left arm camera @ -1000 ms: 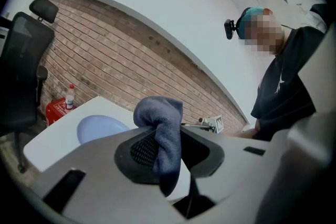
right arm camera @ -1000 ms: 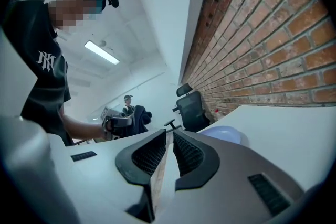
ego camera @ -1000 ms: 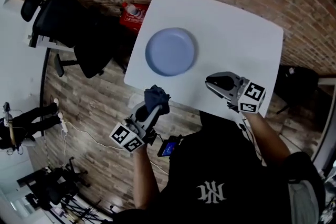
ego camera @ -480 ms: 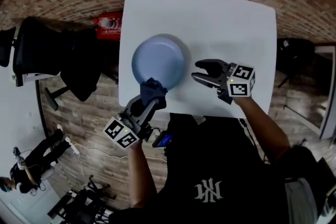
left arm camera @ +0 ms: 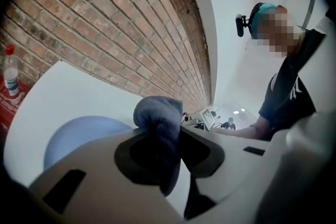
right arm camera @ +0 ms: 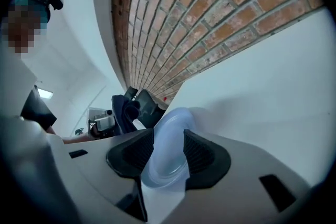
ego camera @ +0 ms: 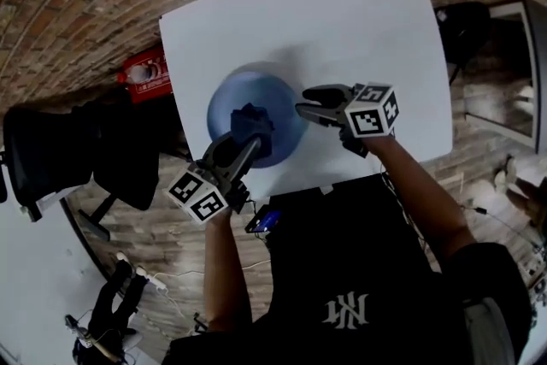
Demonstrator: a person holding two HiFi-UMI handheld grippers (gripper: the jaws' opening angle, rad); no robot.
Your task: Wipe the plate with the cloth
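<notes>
A round blue plate [ego camera: 229, 103] lies on the white table [ego camera: 342, 21], near its front left edge. My left gripper [ego camera: 247, 142] is shut on a bunched dark blue cloth [ego camera: 252, 122], which hangs over the middle of the plate. In the left gripper view the cloth [left arm camera: 157, 113] bulges out between the jaws, with the plate [left arm camera: 79, 136] just below. My right gripper [ego camera: 305, 103] stands at the plate's right rim. Its jaws are opening, and in the right gripper view the plate's rim [right arm camera: 170, 128] lies between the pads, which do not press on it.
A red box with a plastic bottle [ego camera: 147, 73] stands on the brick-patterned floor beside the table's left edge. A black office chair [ego camera: 60, 150] is further left. The far and right parts of the table top are bare white.
Both grippers have moved forward to the plate. The left one has carried the cloth from off the table edge to over the plate. The right jaws have gone from shut to wide apart.
</notes>
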